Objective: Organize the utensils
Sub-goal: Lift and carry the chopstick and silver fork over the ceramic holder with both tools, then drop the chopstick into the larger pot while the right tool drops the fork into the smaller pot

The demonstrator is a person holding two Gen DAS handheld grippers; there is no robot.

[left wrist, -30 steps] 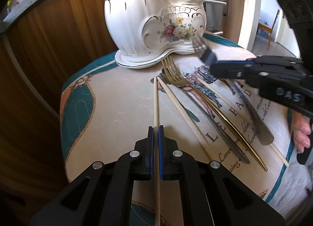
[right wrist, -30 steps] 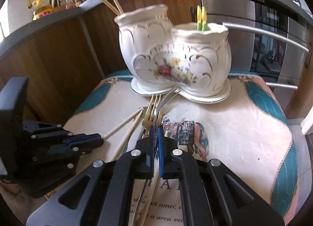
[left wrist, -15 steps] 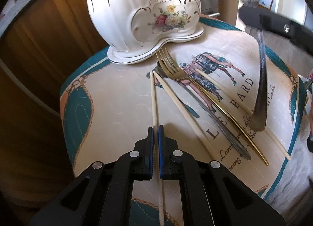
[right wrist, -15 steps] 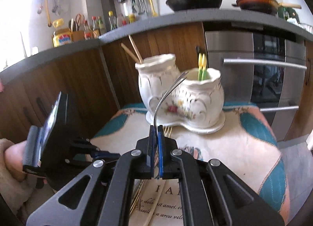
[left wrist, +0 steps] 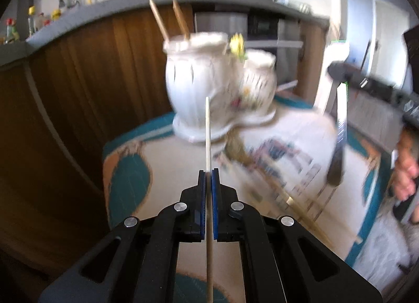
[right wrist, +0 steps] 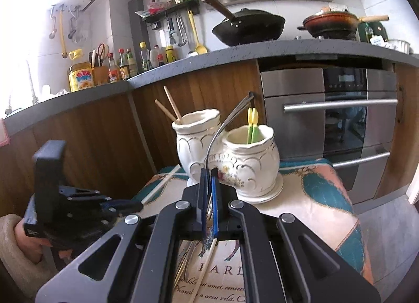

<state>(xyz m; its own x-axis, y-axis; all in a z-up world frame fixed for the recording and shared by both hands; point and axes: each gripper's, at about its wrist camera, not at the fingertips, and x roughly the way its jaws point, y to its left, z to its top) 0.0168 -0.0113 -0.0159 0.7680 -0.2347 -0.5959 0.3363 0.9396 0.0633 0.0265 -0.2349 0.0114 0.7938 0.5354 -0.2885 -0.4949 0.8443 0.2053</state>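
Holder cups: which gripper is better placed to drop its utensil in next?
Probably the right gripper. Its silver fork is lifted, tines arching above the rims of the white holder. The left gripper holds its chopstick lower, tip below the rim.

— Where are the utensils?
— One pale chopstick [left wrist: 208, 130] is lifted, pointing at the white twin-pot holder [right wrist: 227, 156]. A silver fork [right wrist: 222, 125] is raised, tines curving above the holder.
— Inside the holder?
— Two wooden chopsticks [right wrist: 170, 109] and yellow-green picks [right wrist: 252, 125].
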